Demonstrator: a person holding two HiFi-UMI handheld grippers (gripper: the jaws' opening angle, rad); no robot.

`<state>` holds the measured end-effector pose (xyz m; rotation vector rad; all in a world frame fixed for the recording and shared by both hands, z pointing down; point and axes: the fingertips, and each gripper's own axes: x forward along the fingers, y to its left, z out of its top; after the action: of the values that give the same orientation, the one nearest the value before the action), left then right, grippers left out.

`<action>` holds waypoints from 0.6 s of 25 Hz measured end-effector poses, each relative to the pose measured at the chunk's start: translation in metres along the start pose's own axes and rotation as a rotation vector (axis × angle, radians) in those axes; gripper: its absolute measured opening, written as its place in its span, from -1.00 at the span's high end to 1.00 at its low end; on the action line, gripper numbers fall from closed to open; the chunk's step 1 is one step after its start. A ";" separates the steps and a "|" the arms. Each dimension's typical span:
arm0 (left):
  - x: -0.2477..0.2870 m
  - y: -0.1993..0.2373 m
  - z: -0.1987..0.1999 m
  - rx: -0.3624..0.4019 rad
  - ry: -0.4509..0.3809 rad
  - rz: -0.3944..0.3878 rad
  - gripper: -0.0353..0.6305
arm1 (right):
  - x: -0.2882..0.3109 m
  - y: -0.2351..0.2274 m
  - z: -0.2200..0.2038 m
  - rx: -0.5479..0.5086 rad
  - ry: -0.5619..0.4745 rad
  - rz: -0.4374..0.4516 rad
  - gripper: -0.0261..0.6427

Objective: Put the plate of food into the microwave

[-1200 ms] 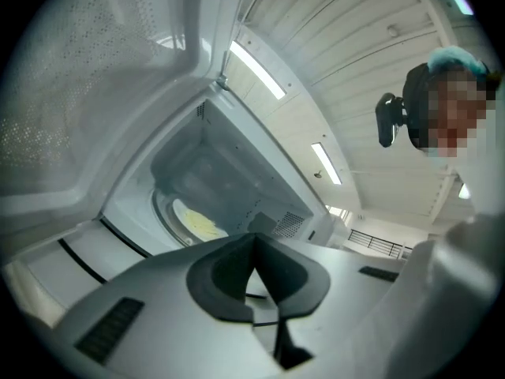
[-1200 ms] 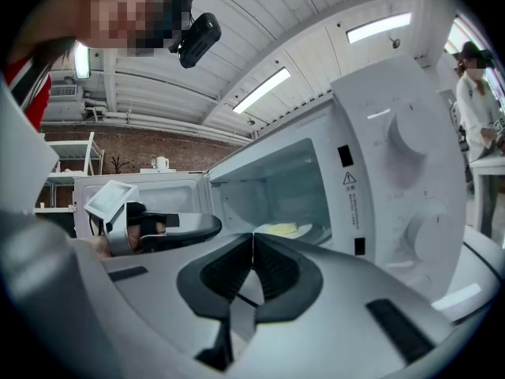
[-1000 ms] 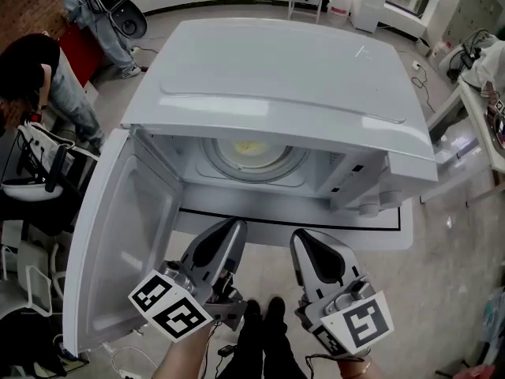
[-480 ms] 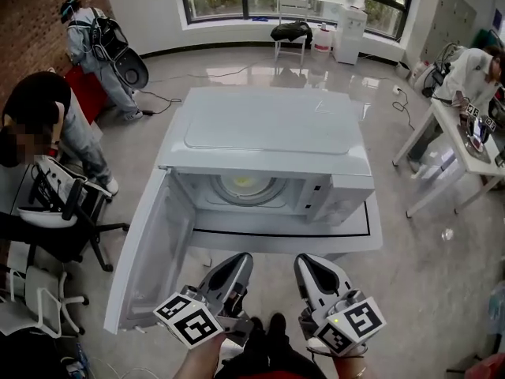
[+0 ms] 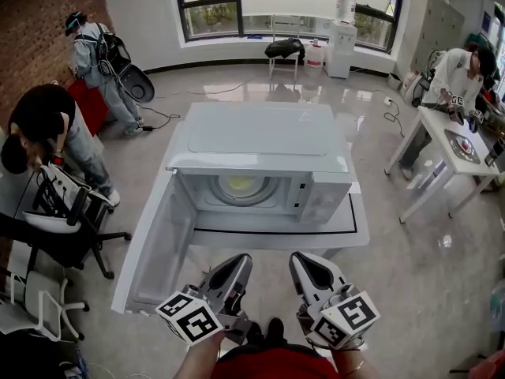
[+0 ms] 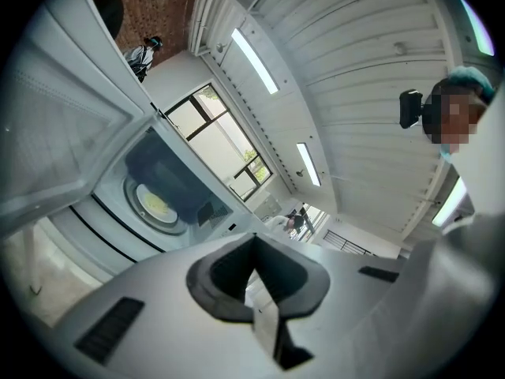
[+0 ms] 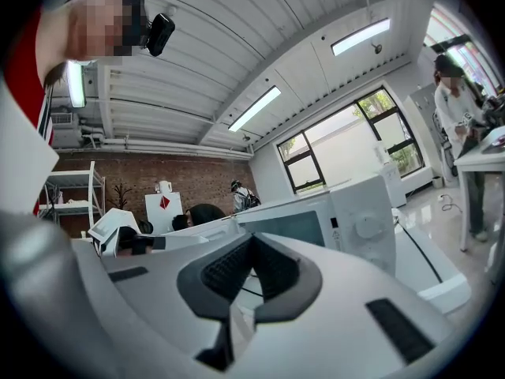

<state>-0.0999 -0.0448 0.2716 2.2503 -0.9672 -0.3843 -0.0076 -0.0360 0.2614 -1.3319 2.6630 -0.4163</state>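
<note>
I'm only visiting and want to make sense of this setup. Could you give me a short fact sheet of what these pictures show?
Microwave: white, on a low white table
Door: swung wide open to the left
Plate of food: already inside the microwave, yellowish food showing
Left gripper: jaws shut, holding nothing, short of the opening
Right gripper: jaws shut, holding nothing, beside the left one
Task state: plate is in, door not yet closed
</note>
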 end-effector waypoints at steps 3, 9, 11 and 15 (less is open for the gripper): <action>0.007 -0.014 0.004 -0.003 -0.015 0.011 0.87 | -0.007 -0.005 0.013 -0.009 0.000 0.007 0.88; 0.005 -0.024 0.004 0.020 -0.006 0.008 0.87 | -0.007 0.004 0.013 -0.060 0.014 0.016 0.88; 0.004 -0.028 0.003 0.026 -0.004 0.012 0.87 | -0.008 0.007 0.012 -0.086 0.024 0.017 0.88; 0.014 -0.045 -0.005 0.042 0.004 0.034 0.87 | -0.022 -0.002 0.018 -0.121 0.042 0.021 0.88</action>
<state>-0.0636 -0.0295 0.2448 2.2682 -1.0193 -0.3475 0.0114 -0.0228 0.2444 -1.3404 2.7742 -0.2873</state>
